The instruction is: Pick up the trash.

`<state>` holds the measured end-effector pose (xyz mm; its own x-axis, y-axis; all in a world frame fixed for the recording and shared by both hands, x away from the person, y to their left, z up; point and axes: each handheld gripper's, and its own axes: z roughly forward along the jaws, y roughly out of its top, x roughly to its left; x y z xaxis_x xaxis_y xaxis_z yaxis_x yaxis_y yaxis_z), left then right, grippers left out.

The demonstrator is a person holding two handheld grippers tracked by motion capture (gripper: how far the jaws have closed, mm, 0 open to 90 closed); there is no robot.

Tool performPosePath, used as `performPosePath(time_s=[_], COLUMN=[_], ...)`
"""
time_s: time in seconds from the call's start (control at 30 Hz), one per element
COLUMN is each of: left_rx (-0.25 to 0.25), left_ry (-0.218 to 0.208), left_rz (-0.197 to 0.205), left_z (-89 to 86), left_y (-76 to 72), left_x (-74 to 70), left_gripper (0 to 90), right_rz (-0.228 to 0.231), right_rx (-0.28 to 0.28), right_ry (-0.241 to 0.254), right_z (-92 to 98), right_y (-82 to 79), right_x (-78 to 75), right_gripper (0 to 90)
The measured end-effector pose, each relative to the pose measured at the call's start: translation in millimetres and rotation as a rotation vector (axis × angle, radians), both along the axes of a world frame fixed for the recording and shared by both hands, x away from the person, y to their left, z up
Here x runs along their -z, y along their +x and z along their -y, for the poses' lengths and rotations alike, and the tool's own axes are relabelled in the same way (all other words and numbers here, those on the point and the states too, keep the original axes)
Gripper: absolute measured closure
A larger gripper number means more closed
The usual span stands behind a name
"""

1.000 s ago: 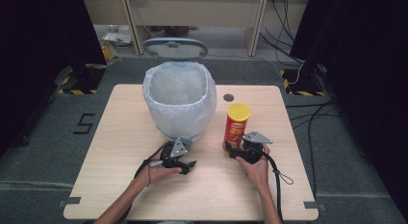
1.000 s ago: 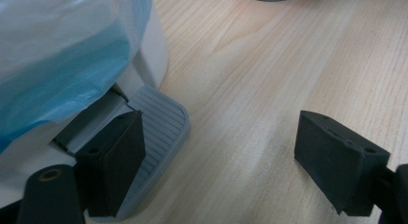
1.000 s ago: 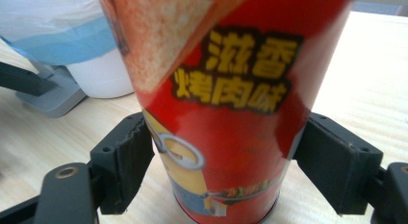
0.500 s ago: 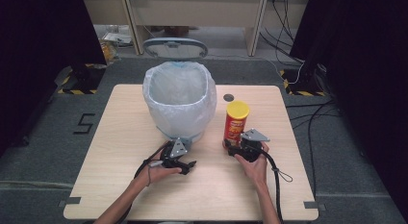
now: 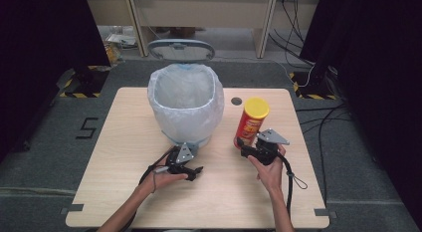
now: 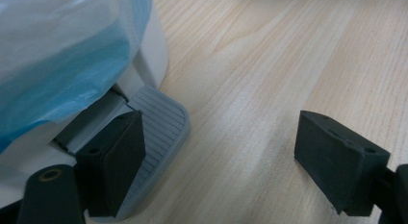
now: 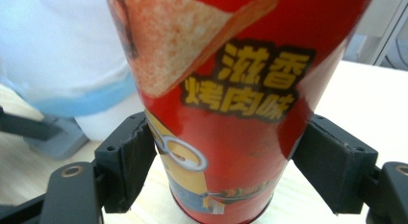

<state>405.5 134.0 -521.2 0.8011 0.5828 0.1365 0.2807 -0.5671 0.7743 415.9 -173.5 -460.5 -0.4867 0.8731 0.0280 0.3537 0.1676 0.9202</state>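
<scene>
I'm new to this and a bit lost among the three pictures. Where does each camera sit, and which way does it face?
High view: above the table, looking forward and down; both forearms, left gripper, right gripper.
Left gripper view: on that gripper, facing the bin's pedal; open jaws.
Right gripper view: on that gripper, facing the chip can it clamps.
Shared: can and white-bagged bin.

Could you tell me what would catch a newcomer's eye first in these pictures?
Most striking is the tall red crisp can with a yellow lid, right of centre on the pale wooden table, clamped near its base by the right gripper. Next comes the white pedal bin lined with a translucent plastic bag, at the table's middle. The open left gripper sits at the bin's grey ribbed foot pedal.
</scene>
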Motion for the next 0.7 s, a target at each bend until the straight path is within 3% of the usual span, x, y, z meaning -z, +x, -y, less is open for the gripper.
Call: performPosePath(time_s=[0.17,0.3,0.57,0.7], left_rx=[0.0,0.0,-0.002,-0.002], left_ry=[0.0,-0.001,-0.009,-0.009], left_rz=[0.0,0.0,-0.002,-0.002], left_z=[0.0,0.0,0.4,0.3], left_y=[0.0,0.0,-0.2,-0.1], left_x=[0.0,0.0,0.3,0.3], left_gripper=[17.5,17.4,17.4,17.4], right_rz=[0.033,0.06,0.038,0.031], right_rx=[0.007,0.008,-0.005,-0.019], right_ry=[0.02,0.004,0.003,-0.029], right_z=[3.4,5.7,1.9,-3.1], right_y=[-1.7,-2.3,-0.3,2.8], right_x=[-19.9,-35.6,-54.0,-59.4], right_gripper=[24.4,24.4,24.5,24.5])
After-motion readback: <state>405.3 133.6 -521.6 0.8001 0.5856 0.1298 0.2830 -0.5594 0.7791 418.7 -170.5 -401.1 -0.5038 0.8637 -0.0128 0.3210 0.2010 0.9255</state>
